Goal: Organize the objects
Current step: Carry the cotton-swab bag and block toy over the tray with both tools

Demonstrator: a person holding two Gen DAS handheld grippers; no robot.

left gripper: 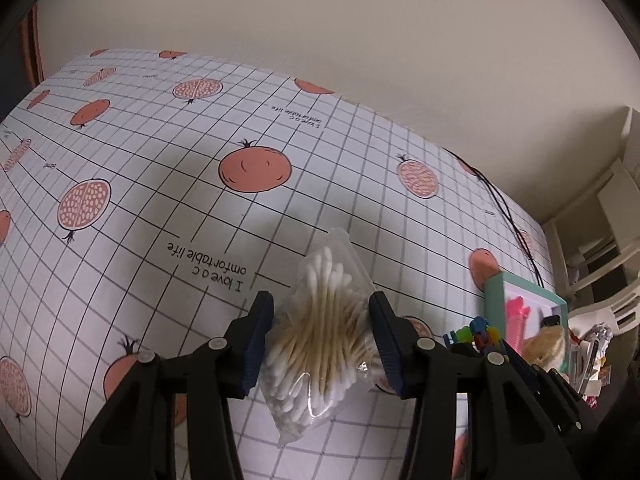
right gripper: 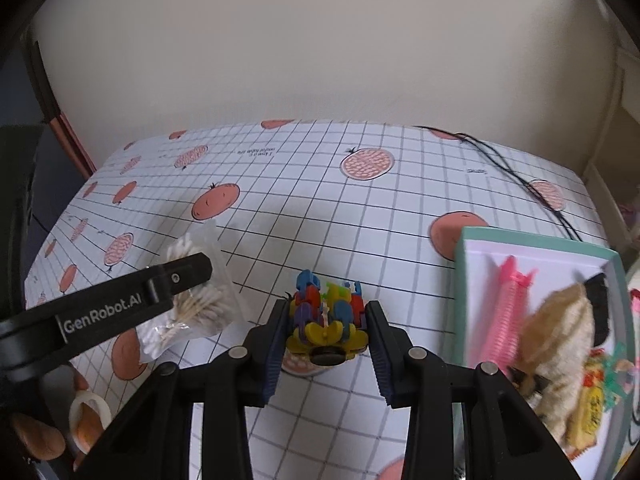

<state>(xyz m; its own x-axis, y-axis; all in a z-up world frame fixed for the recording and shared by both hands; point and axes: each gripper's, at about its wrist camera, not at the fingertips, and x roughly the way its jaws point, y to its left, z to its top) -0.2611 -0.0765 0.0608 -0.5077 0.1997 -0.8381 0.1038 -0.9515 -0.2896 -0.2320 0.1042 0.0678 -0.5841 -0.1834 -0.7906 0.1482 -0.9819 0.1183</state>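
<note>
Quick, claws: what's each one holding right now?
Left claw: closed on the bag of cotton swabs.
Right claw: closed on the colorful plastic toy.

Right gripper (right gripper: 327,334): jaws closed against both sides of a multicoloured plastic toy (right gripper: 326,316), held above the tabletop (right gripper: 304,208), which carries a grid cloth printed with pomegranates. Left gripper (right gripper: 182,280): enters from the left, clamped on a clear bag of cotton swabs (right gripper: 192,300). To the right, a teal-rimmed box (right gripper: 464,264) contains a pink comb (right gripper: 506,312) and a beige plush item (right gripper: 560,332). A black cable (right gripper: 516,176) lies along the far right of the cloth.
</note>
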